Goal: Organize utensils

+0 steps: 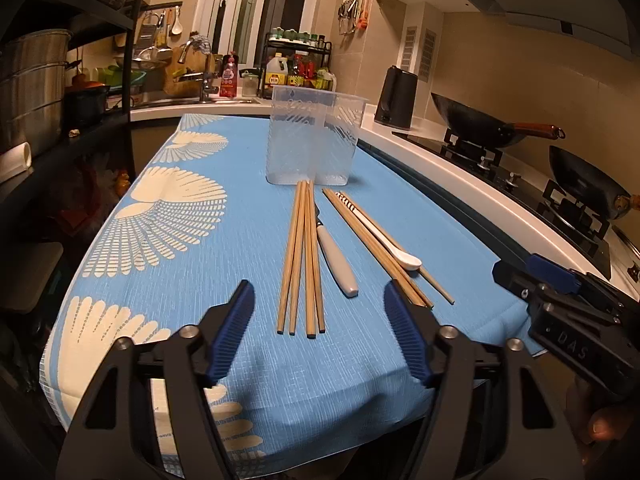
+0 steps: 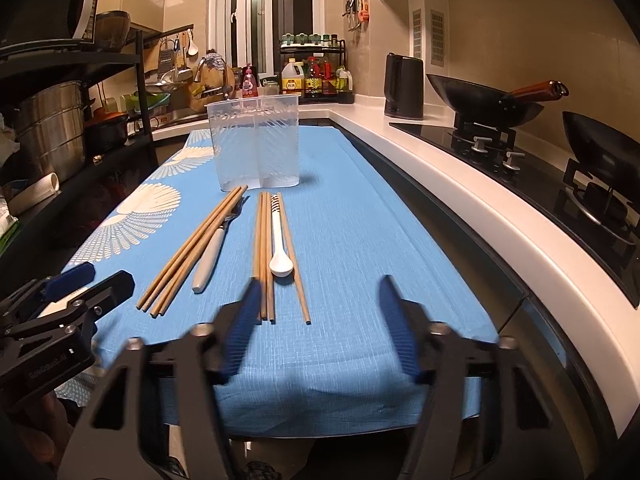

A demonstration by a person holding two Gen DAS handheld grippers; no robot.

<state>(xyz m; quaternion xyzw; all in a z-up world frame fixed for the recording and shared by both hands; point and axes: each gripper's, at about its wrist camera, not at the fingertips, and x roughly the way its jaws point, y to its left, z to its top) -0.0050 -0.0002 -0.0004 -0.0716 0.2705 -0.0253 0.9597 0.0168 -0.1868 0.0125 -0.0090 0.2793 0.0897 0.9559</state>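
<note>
Two black grippers with blue ribbed pads hover at the near end of the bench, and both are spread wide with nothing between their pads. The left gripper (image 1: 320, 332) sits low over the blue cloth with cream fan prints (image 1: 240, 240), lined up with a bundle of four plain wooden chopsticks (image 1: 302, 256) that lies lengthwise, the far tips touching or almost touching the base of the clear ribbed plastic utensil holder (image 1: 314, 140). Just right of that bundle lies a fork with a pale grey handle (image 1: 338, 262), its dark metal head partly tucked under the sticks. Further right, a second group of wooden chopsticks (image 1: 380, 248) lies slanted in the left view, and a white ceramic spoon with a striped handle (image 1: 384, 236) rests among them, bowl toward the near end.

The right gripper (image 2: 318, 322) hangs over the near ends of that second group; its left pad overlaps the sticks in its own view, though I cannot tell if it touches them. The holder stands upright at the far end, two compartments, nothing inside. Off to the right, a white counter carries a black kettle (image 2: 404, 86) and two dark woks (image 2: 484, 98) on the hob.
</note>
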